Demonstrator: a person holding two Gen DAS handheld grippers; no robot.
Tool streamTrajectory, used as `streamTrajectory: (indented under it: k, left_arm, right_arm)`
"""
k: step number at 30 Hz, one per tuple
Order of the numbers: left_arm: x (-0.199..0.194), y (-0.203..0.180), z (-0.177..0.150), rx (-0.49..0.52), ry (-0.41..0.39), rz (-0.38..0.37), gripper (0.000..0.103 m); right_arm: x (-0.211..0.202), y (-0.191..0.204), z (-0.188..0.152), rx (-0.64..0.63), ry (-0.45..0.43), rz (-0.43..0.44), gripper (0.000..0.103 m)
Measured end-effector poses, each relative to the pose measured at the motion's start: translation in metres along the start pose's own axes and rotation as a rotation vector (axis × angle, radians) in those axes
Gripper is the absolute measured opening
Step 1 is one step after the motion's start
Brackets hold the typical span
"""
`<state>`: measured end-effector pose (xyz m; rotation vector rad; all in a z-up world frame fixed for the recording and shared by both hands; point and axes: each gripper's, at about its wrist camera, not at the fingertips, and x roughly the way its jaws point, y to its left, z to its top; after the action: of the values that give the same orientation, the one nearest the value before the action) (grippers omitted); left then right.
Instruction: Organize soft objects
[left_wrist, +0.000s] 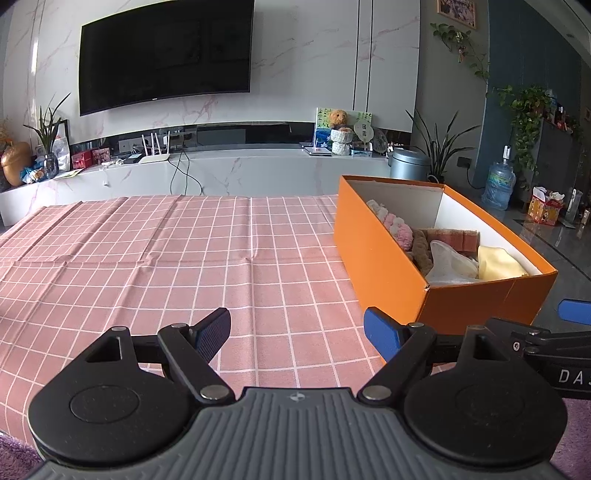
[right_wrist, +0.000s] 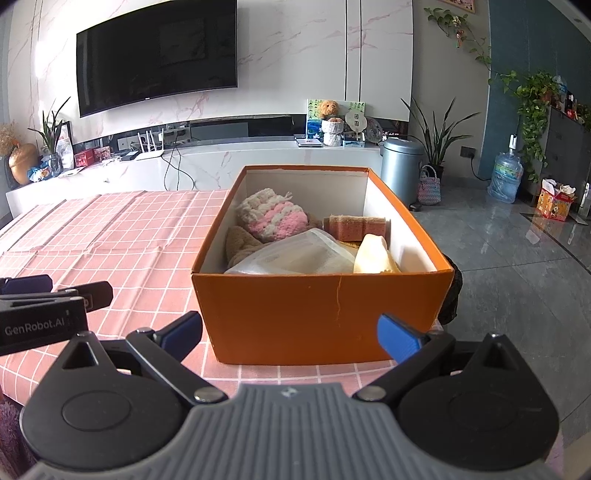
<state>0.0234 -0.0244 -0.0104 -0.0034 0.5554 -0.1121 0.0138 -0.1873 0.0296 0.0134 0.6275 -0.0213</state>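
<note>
Both the left gripper (left_wrist: 297, 328) and the right gripper (right_wrist: 290, 334) are wide open and hold nothing, the soft things (right_wrist: 275, 216) sit in the orange box (right_wrist: 321, 314), so the job looks almost done.

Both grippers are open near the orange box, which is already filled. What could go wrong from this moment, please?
1. The orange box sits at the table's right edge; a push from the open right gripper could slide it off.
2. The clear plastic bag and yellow item lie high near the front rim and might spill if the box tips.
3. The left gripper is close beside the right one, so they might collide.
</note>
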Motion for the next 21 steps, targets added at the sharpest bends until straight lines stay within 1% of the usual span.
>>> streamTrajectory:
  k: [21]
  left_arm:
    - [-0.0008, 0.0006, 0.0003, 0.004, 0.004, 0.001, 0.096]
  right_arm:
    - [0.0012, 0.0008, -0.0017, -0.010, 0.002, -0.005, 0.100]
